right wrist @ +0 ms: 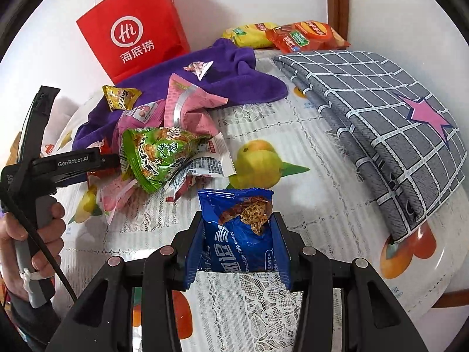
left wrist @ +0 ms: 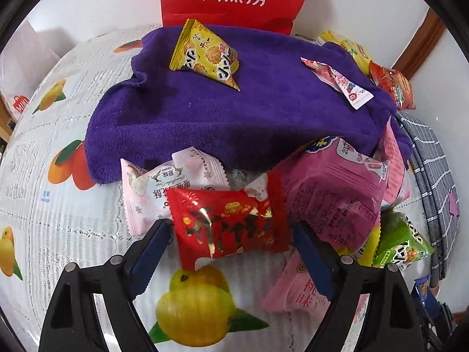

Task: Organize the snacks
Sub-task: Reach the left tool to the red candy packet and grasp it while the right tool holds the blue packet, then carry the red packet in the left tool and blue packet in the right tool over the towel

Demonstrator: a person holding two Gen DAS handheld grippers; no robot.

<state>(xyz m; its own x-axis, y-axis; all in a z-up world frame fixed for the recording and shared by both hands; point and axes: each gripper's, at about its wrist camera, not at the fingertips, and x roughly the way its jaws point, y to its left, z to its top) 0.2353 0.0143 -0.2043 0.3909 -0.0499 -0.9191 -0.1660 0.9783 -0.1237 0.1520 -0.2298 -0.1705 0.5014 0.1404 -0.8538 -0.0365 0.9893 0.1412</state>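
My left gripper (left wrist: 231, 228) is open, its blue fingers on either side of a red candy packet (left wrist: 228, 226) that lies between them; whether they touch it I cannot tell. Behind it lie white-pink packets (left wrist: 158, 187) and a big pink pack (left wrist: 337, 193). A yellow packet (left wrist: 205, 55) and a small pink-white packet (left wrist: 337, 85) rest on the purple towel (left wrist: 205, 117). My right gripper (right wrist: 237, 234) is shut on a blue chocolate chip cookie packet (right wrist: 240, 228), held above the table. The left gripper also shows in the right wrist view (right wrist: 70, 164), beside a green packet (right wrist: 158, 155).
A red paper bag (right wrist: 134, 29) stands at the back against the wall. A grey checked cloth (right wrist: 387, 123) lies folded at the right. Yellow and orange snack bags (right wrist: 287, 35) sit at the far edge. The table has a lace fruit-print cover (right wrist: 293, 152).
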